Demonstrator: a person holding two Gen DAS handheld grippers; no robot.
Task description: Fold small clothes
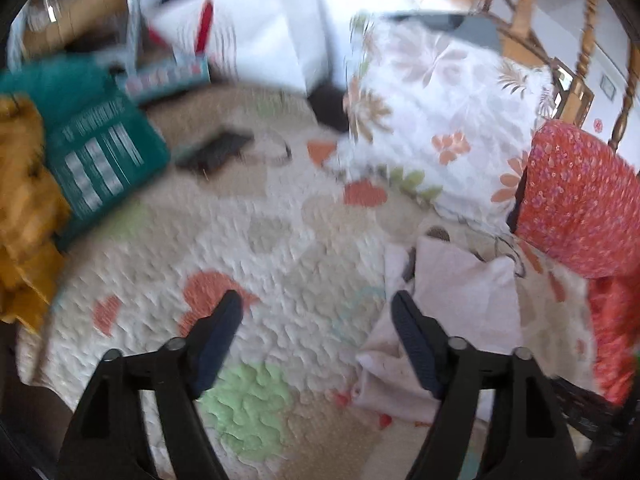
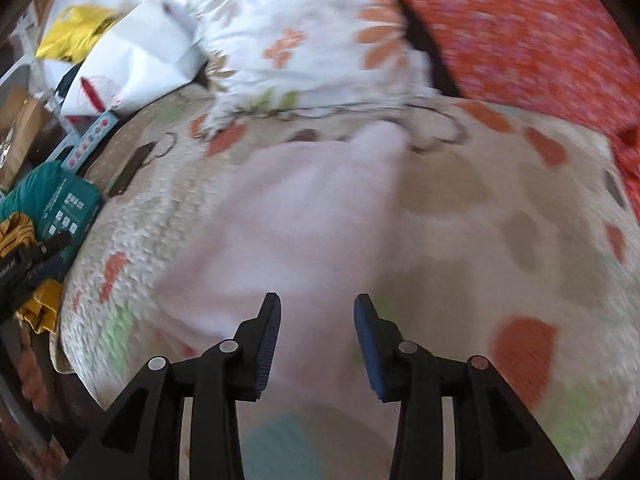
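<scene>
Both views are smearing with motion blur, so fine detail on the fabrics is hard to read. In the right wrist view the pale pink garment (image 2: 304, 216) is showing no clear hems or seams, and its near end is dropping out of sight below and between the fingers of the right gripper (image 2: 316, 336). That gripper's jaws are standing apart, and the blur is not letting me tell whether the cloth is touching either pad. The garment is lying spread and rumpled on the patterned quilt (image 2: 500, 216), stretching away ahead of the claw toward the floral pillow (image 2: 296, 40).

In the left wrist view the left gripper (image 1: 316, 336) is hanging released over bare quilt (image 1: 280, 240), gripping nothing. The pink garment (image 1: 452, 300) is lying just beside and behind its right-hand finger, which is covering part of the cloth. It is looking folded into soft layers. A red flowered cloth (image 1: 576, 200) is lying beyond it, cut off at the frame edge.
</scene>
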